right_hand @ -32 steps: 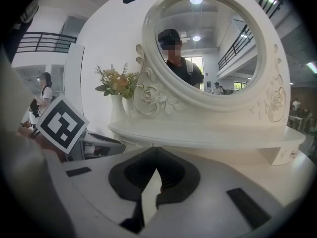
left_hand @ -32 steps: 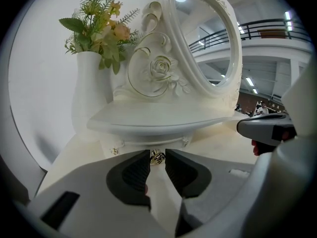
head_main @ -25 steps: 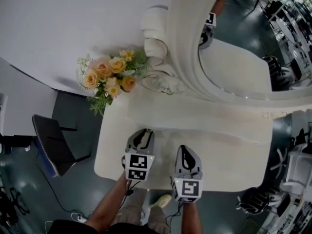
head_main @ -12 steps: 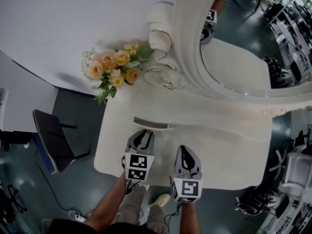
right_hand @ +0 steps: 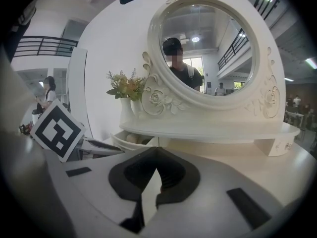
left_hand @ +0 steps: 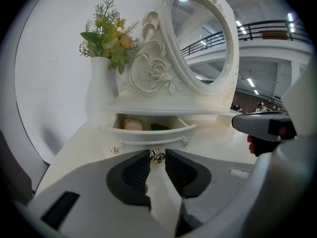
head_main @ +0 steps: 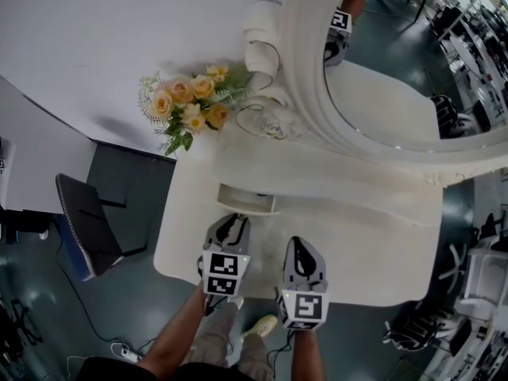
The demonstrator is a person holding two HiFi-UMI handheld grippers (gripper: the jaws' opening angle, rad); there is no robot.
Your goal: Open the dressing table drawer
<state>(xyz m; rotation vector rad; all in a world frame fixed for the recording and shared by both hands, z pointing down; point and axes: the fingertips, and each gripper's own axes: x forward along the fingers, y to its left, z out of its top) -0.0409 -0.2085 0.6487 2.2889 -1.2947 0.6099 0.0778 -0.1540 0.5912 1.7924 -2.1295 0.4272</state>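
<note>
Left fingers [left_hand: 133, 171] are pinched on the small brass knob [left_hand: 157, 156] at the middle of the drawer [left_hand: 148, 134] front. The gap is narrow and the knob fills it, so that's a solid grip. Right fingers [right_hand: 177, 175] have their tips closed together with nothing between them. They hang over the table [head_main: 373, 264] just beside the left ones, clear of the drawer. Progress: the drawer is already partway out from under the ledge that carries the mirror [left_hand: 205, 43]. The interior is exposed, with a pale rounded item and something dark green inside; I can't tell what either is. I'd call the task mostly under way, not finished. What's left is pulling further toward the person, then letting go of the knob. How much travel remains isn't readable from these angles, possibly not much. Location: the drawer sits at the left end of the mirror base, directly below the vase [left_hand: 101, 95] of flowers [left_hand: 106, 36]. Orientation: the long axis runs side to side, parallel to the table's front edge and the mirror base. The curved front faces the person, and the slide direction is straight out toward them, in line with the left fingers.
</note>
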